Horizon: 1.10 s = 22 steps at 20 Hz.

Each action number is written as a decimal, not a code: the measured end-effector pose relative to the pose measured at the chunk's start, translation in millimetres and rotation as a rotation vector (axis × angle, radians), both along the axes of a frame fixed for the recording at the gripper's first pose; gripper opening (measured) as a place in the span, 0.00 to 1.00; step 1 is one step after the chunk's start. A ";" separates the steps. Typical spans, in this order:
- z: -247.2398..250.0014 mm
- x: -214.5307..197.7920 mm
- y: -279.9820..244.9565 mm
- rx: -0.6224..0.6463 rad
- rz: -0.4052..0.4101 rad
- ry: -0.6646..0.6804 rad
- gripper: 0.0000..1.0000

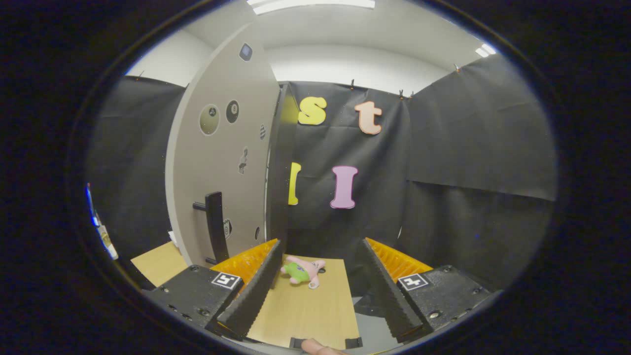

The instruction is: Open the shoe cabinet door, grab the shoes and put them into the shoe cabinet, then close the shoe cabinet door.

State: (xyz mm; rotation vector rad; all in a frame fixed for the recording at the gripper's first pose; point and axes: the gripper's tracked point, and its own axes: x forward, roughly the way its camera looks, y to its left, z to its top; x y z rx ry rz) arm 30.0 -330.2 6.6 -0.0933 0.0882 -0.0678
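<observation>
The tall grey shoe cabinet door [222, 162] stands ahead and to the left, with stickers on its face and a black vertical handle [215, 227] low on it. A dark side panel [280, 162] adjoins its right edge; I cannot tell whether the door is ajar. A small pink and green soft shoe-like item [303, 271] lies on the wooden tabletop [305, 310], just ahead of the fingers and nearer the left one. My gripper [321, 244] is open with nothing between its fingers. The handle is just beyond the left fingertip [272, 252], apart from it.
The tabletop's right edge [351, 296] drops off between the fingers, with grey floor below. Black cloth walls close the booth behind and to the right. A person's fingertip [320, 348] shows at the near edge. More wooden surface [157, 264] lies left of the cabinet.
</observation>
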 end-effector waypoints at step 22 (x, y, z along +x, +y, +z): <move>-21.9 32.4 110.9 0.014 0.183 0.020 0.93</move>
